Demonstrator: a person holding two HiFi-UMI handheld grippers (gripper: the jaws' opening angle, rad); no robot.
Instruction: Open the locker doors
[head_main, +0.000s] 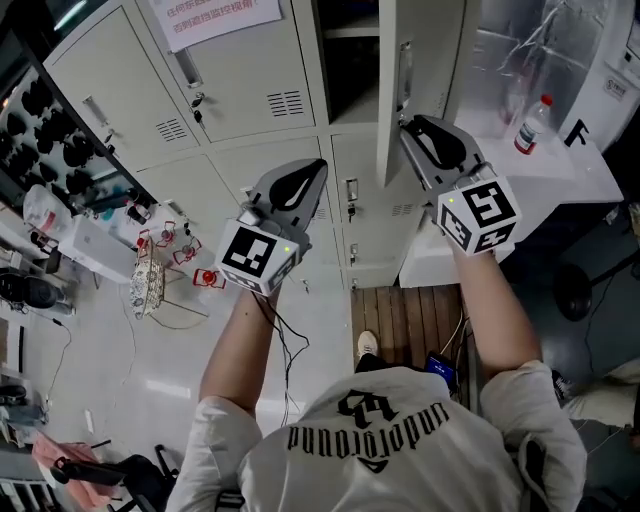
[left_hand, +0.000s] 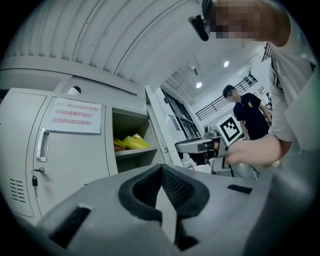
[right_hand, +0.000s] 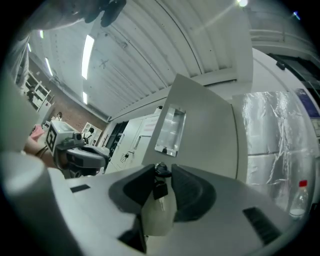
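Head view, lockers: we look down on a bank of pale grey lockers (head_main: 250, 90). One upper locker door (head_main: 420, 60) stands swung out, and its dark compartment (head_main: 350, 60) is open beside it.
Head view, right gripper: the right gripper (head_main: 408, 125) sits at the lower edge of that door, its tips against the panel.
Head view, left gripper: the left gripper (head_main: 316, 170) hangs in front of the closed lower lockers, apart from the open door, and we see it touching nothing.
Head view, surroundings: a bottle (head_main: 531, 125) stands on the white table (head_main: 560, 185) to the right.

Left gripper view, fingers: the two dark pads (left_hand: 182, 192) of the left gripper (left_hand: 161, 170) meet at their tips, clenched on nothing.
Left gripper view, lockers: beyond the tips we see a closed door carrying a paper notice (left_hand: 72, 115). Next to it is the compartment (left_hand: 127, 125) with yellow packets (left_hand: 131, 142) on its shelf, then the locker door (left_hand: 159, 131) edge-on.
Left gripper view, other arm: the right gripper (left_hand: 192, 146) reaches in from the right, at that door.

Right gripper view, fingers: the right gripper (right_hand: 163, 175) has its pads (right_hand: 190, 187) part-way apart, one on each side of a key (right_hand: 160, 170). As far as we can tell, its head is pinched between the tips. A small tag (right_hand: 160, 190) dangles below.
Right gripper view, door: the locker door (right_hand: 210, 130) fills the middle, and its recessed handle (right_hand: 170, 130) is just above the key.
Right gripper view, rest: the left gripper (right_hand: 82, 156) shows at the left, well apart, and the bottle (right_hand: 299, 197) stands at lower right.
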